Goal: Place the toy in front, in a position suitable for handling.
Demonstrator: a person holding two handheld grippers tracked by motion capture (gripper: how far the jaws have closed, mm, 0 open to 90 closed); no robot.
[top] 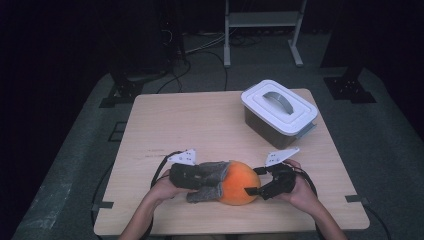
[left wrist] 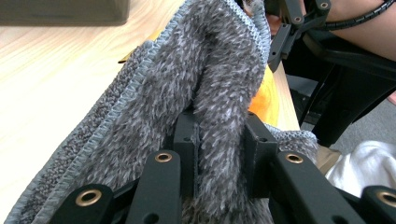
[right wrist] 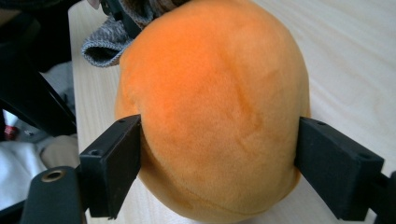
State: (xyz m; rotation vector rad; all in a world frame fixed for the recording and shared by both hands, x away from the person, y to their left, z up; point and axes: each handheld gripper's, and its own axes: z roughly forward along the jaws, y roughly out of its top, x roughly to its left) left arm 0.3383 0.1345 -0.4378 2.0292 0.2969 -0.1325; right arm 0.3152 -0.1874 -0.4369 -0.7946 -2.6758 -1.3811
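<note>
An orange plush ball (top: 240,184) rests on the wooden table (top: 200,120) near its front edge. A grey fuzzy cloth (top: 207,172) lies draped against the ball's left side. My left gripper (top: 212,181) is shut on a fold of that cloth (left wrist: 187,70), pinched between the jaws of the left gripper (left wrist: 219,140); a strip of the orange ball (left wrist: 266,100) peeks out behind it. From the right, my right gripper (top: 254,181) spans the ball. In the right gripper view the right gripper (right wrist: 219,154) has both pads pressed on the sides of the ball (right wrist: 210,93), with the cloth (right wrist: 105,44) behind.
A grey box with a white handled lid (top: 279,107) stands at the table's back right. The table's front edge runs just below both hands. A white rack's legs (top: 260,35) and cables are on the floor behind the table.
</note>
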